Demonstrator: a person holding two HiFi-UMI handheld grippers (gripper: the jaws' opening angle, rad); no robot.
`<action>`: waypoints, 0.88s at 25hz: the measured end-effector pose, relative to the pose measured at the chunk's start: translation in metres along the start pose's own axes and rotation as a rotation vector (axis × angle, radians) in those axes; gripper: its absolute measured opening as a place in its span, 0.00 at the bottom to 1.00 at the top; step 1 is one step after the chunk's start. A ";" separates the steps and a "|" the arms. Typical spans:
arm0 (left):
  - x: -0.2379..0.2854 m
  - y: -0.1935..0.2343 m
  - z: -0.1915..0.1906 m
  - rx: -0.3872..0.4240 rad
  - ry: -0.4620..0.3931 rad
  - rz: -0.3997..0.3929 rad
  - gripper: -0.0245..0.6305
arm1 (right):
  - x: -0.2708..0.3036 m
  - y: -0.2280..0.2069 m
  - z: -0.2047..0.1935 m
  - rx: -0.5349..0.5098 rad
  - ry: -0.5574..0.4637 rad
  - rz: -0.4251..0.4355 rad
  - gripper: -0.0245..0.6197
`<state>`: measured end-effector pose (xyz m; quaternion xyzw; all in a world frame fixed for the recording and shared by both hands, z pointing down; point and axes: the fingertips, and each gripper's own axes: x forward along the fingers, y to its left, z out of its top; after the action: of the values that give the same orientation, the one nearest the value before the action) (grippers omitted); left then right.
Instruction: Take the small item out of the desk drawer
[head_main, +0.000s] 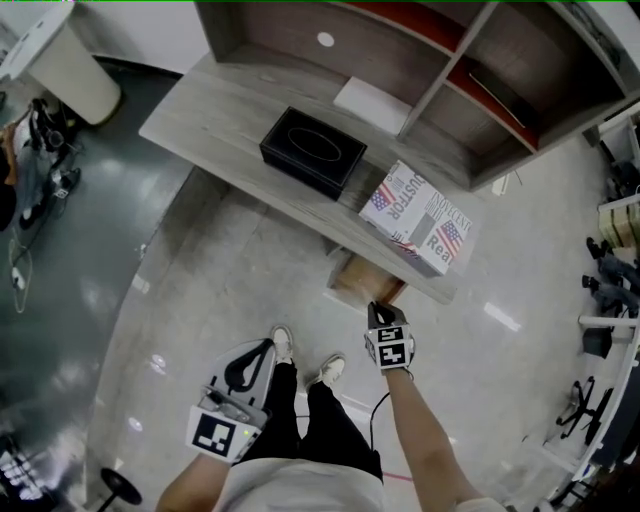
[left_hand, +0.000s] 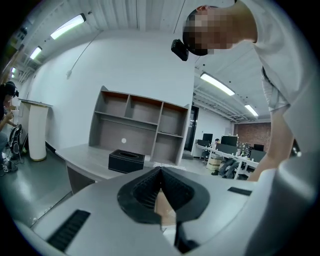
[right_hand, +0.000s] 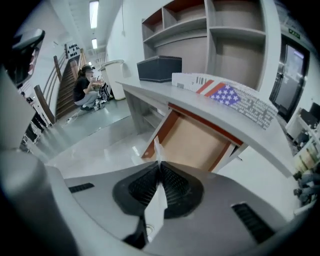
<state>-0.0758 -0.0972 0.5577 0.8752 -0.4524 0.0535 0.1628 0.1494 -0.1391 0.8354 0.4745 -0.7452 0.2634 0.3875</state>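
Note:
The desk drawer (head_main: 356, 281) stands pulled out under the grey desk (head_main: 215, 115); its tan inside (right_hand: 192, 145) shows nothing lying in it. My right gripper (head_main: 384, 313) hovers just in front of the drawer. It is shut on a thin white slip (right_hand: 157, 150) that sticks up from between the pads of the right gripper (right_hand: 160, 169). My left gripper (head_main: 258, 352) hangs low at the left, away from the drawer, beside the person's legs. In the left gripper view the left gripper (left_hand: 161, 172) has its pads meeting and I see nothing held.
On the desk sit a black tissue box (head_main: 313, 150) and a box printed with flags (head_main: 418, 218), right above the drawer. A shelf unit (head_main: 470, 70) stands behind them. A white bin (head_main: 75, 70) is far left. A person (right_hand: 85, 87) crouches on the floor in the distance.

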 end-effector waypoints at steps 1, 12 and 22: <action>0.000 -0.002 0.004 0.004 -0.004 -0.003 0.07 | -0.006 0.000 0.006 0.002 -0.018 0.000 0.08; 0.007 -0.018 0.056 0.073 -0.090 -0.009 0.07 | -0.071 -0.009 0.053 0.066 -0.171 -0.016 0.08; 0.000 -0.027 0.099 0.131 -0.168 -0.002 0.07 | -0.155 -0.023 0.097 0.250 -0.339 -0.002 0.08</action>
<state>-0.0594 -0.1156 0.4577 0.8858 -0.4592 0.0094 0.0668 0.1774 -0.1449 0.6536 0.5572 -0.7608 0.2697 0.1949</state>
